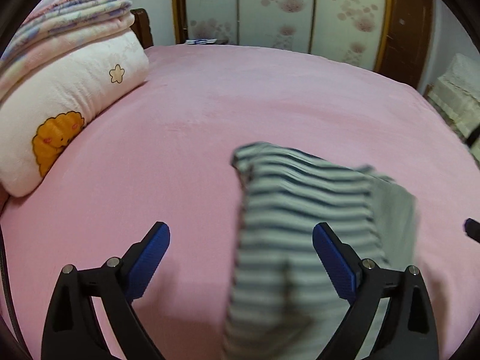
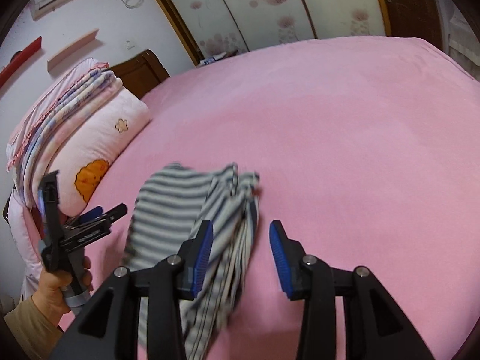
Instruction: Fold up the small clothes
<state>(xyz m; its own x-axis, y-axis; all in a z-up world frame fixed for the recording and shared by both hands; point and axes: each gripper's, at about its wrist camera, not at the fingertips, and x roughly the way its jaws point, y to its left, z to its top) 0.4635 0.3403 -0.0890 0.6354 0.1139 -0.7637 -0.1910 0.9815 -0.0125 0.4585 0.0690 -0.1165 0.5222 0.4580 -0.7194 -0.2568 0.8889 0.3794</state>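
Left wrist view, left tool (image 1: 241, 234): blue ribbed pads set wide apart and holding nothing; it hangs low over the bed, the striped cloth running up between its arms and under the right-hand pad, perhaps so that the next pinch can fall on an edge.
Right wrist view, right tool (image 2: 241, 234): pads parted as well, narrower than the other pair, gripping nothing; the bunched end of the cloth lies beside its left pad, so a close there would likely catch several layers.
Striped garment (image 1: 300, 216): soft knit with thin dark and pale grey bands, blurred in both views, lying on the bed toward its near edge; part is spread flat, part is gathered into limp pleats (image 2: 234, 210), and a plain grey panel shows at its right side.
Fold status: my reading is that it is half arranged, not a tidy rectangle yet.
Person's hand (image 2: 57, 288): wraps the grip of the left tool, seen from the right wrist camera near the bed's left edge.
Bed (image 1: 270, 96): fuzzy pink sheet, smooth and mostly bare, giving a broad soft surface for folding.
Pillow (image 1: 69, 102): plump, pale pink plush with an orange cartoon patch and a small flower, at the bed's far left corner.
Folded blankets (image 1: 75, 9): pastel layers stacked on the pillow, out of the working area.
Wardrobe doors (image 1: 279, 9): glossy floral panels beyond the bed's far edge.
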